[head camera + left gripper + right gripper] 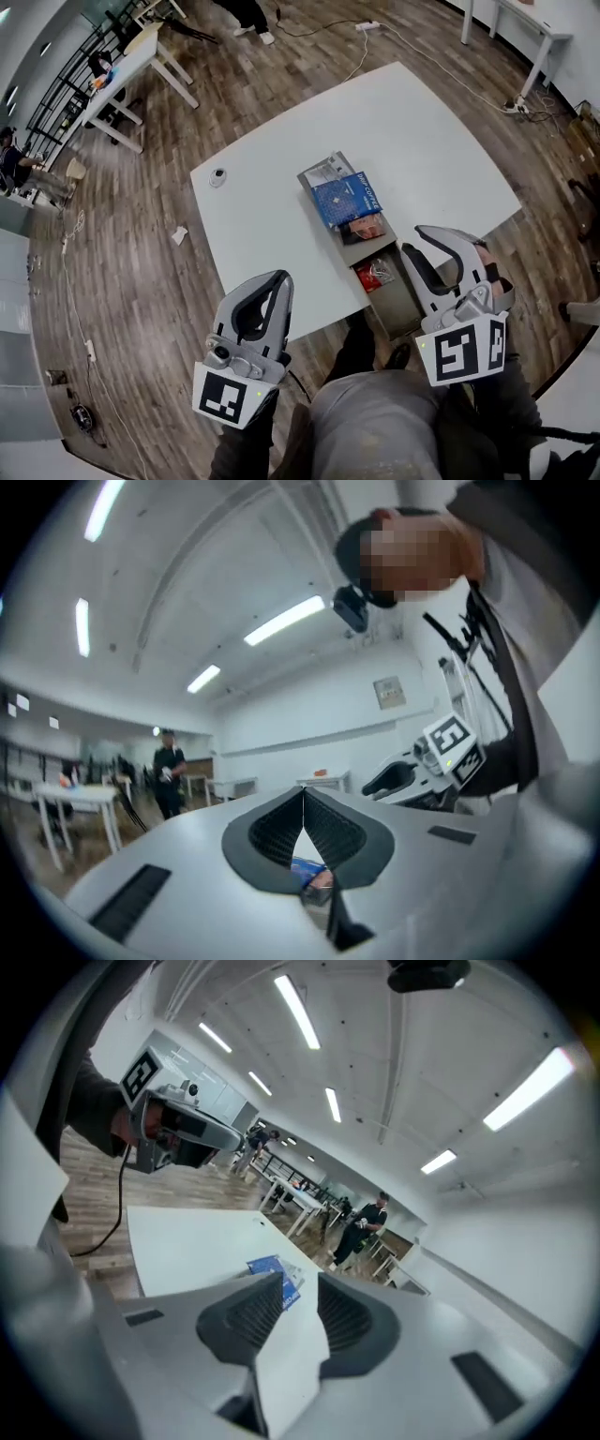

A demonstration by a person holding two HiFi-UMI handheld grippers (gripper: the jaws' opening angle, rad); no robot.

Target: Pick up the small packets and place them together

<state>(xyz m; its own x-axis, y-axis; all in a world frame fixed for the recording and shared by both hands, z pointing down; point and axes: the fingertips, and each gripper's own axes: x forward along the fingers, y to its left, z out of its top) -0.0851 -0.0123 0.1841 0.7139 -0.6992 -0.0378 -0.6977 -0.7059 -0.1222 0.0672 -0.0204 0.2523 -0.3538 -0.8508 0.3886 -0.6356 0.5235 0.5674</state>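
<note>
Left tongs (278, 281) pressed together, right tongs (424, 236) spread and empty, both over the worktop's (281, 225) near edge, near the packets (347, 200).

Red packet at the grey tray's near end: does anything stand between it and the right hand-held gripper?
Nothing visible does. The red foil packet lies uncovered in the flat grey tray, and the right hand-held gripper, jaws apart and empty, hangs near it.

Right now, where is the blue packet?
In the head view, the blue packet lies on the grey tray on the white table, right of centre, beyond the red packet.
</note>
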